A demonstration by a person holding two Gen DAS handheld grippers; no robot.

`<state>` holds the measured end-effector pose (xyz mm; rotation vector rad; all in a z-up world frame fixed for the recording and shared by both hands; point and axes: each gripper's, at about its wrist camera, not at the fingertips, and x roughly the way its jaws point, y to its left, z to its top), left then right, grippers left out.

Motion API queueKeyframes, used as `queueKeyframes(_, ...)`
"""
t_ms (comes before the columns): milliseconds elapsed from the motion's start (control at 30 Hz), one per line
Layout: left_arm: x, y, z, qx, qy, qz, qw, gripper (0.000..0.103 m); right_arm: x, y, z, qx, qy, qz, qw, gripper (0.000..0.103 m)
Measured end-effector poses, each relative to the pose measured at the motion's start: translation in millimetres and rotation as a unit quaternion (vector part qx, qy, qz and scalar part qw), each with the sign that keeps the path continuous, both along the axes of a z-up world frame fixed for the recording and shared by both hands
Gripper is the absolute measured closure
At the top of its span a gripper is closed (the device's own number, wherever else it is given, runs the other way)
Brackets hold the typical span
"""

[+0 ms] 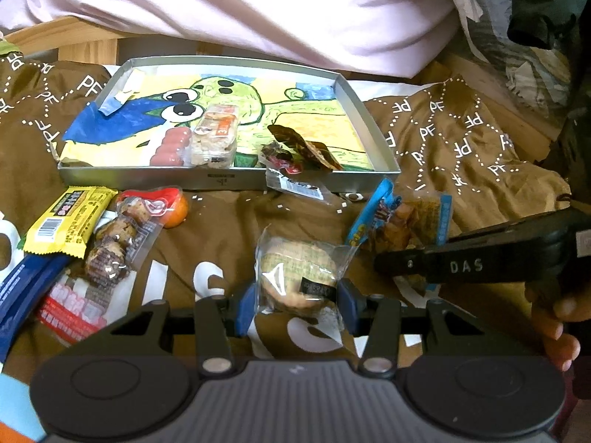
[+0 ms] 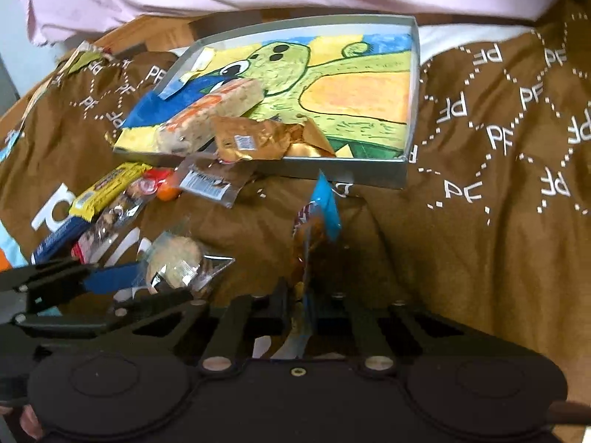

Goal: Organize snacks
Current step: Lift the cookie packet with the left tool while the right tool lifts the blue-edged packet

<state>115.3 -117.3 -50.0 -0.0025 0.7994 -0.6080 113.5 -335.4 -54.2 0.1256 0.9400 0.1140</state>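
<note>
A grey tray (image 1: 229, 181) with a cartoon drawing inside lies on the brown cloth; it holds a rice cake pack (image 1: 214, 136), red sausages (image 1: 168, 147) and a brown wrapper (image 1: 306, 147). My left gripper (image 1: 295, 295) is shut on a round cookie in clear wrap (image 1: 295, 273), also seen in the right wrist view (image 2: 177, 262). My right gripper (image 2: 301, 295) is shut on a blue-edged snack bag (image 2: 314, 229), seen in the left wrist view (image 1: 399, 221) just right of the cookie. The tray also shows in the right wrist view (image 2: 347, 173).
Loose snacks lie left of the cookie: a yellow bar (image 1: 66, 221), a clear pack of cookies (image 1: 118, 240), an orange fruit (image 1: 175, 212), a red pack (image 1: 74, 310). A clear packet (image 1: 295, 184) hangs over the tray's front rim. A pink blanket (image 1: 258, 11) lies behind.
</note>
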Motion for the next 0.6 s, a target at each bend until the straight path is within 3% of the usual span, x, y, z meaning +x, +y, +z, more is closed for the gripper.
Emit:
queueKeyframes(233, -11, 4, 13, -0.008, -0.009, 0.0, 0.9999, 0.052, -20, 2, 13, -0.007, -0.022, -0.007, 1.0, 0.093)
queueKeyframes(433, -21, 7, 27, -0.014, -0.03, 0.002, 0.9994, 0.052, -42, 1, 36, -0.003, -0.077, -0.011, 0.997, 0.093)
queueKeyframes(600, -18, 10, 40, -0.044, -0.049, 0.018, 0.9977, 0.052, -46, 1, 50, -0.001, -0.122, -0.006, 0.992, 0.093)
